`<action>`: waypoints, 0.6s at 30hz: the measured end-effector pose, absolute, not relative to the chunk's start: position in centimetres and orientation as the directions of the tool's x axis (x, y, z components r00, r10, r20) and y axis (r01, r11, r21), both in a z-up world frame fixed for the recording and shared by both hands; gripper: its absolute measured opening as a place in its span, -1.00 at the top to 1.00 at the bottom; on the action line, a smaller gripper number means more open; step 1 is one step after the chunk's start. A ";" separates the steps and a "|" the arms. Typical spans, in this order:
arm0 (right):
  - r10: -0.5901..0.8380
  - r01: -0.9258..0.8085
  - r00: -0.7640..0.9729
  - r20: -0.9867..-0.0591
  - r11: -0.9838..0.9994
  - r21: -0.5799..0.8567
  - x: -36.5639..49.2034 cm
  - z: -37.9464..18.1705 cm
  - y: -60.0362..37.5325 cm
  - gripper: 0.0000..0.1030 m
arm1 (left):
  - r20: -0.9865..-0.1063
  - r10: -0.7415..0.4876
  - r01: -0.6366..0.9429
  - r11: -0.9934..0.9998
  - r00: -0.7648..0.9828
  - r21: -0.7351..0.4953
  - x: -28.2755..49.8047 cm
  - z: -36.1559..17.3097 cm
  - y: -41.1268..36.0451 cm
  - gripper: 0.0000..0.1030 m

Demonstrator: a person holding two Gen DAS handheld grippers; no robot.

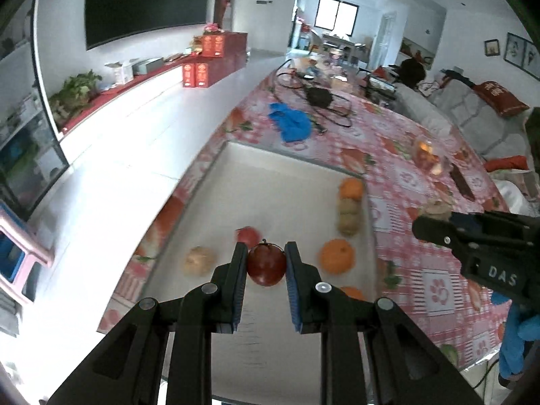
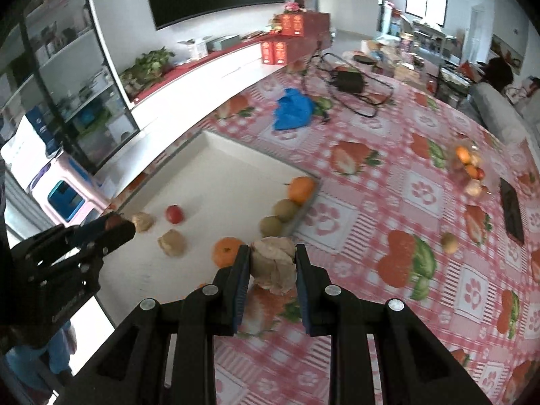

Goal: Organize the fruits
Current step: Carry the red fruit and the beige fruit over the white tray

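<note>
Both claws loaded, mid-carry over the white tray (image 1: pixel 236 175). Left gripper (image 1: pixel 266 266) closed on a dark red apple (image 1: pixel 266 265), above the tray floor near another red fruit (image 1: pixel 248 236). Right gripper (image 2: pixel 273 263) clamps a papery husked fruit (image 2: pixel 274 265) at the tray's near edge. Likely next: lower each beside its own kind, then release.

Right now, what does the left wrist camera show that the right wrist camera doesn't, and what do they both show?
Only the left wrist view shows the left gripper shut on a dark red apple over the white tray.

Only the right wrist view shows the right gripper shut on a tan husked fruit, plus a small loose fruit on the tablecloth.

Both show the tray with oranges and kiwis, and the blue bag.
</note>
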State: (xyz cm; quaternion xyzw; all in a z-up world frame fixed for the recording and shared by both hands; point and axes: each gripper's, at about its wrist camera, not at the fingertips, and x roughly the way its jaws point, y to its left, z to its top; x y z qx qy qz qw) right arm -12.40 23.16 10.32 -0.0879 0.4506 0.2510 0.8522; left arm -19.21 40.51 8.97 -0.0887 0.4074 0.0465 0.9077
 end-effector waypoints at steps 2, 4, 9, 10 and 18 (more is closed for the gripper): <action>0.353 -0.523 0.453 -0.818 0.849 0.077 -12.5 9.9 24.4 0.48 | -0.756 0.021 -0.169 0.978 0.654 -0.120 -19.3 8.5 41.2 0.53; 0.356 -0.536 0.441 -0.824 0.841 0.077 -12.6 9.5 25.3 0.48 | -0.765 0.021 -0.177 0.977 0.643 -0.121 -19.3 7.9 41.7 0.53; 0.358 -0.569 0.411 -0.838 0.819 0.070 -12.9 8.5 27.6 0.48 | -0.782 0.011 -0.177 0.976 0.623 -0.127 -19.3 6.6 42.0 0.53; 0.357 -0.573 0.408 -0.840 0.817 0.069 -12.9 8.4 27.9 0.48 | -0.784 0.009 -0.175 0.976 0.621 -0.127 -19.3 6.4 41.9 0.53; 0.351 -0.584 0.395 -0.849 0.809 0.063 -12.7 7.8 29.2 0.48 | -0.790 -0.002 -0.168 0.977 0.613 -0.133 -19.1 5.9 42.1 0.53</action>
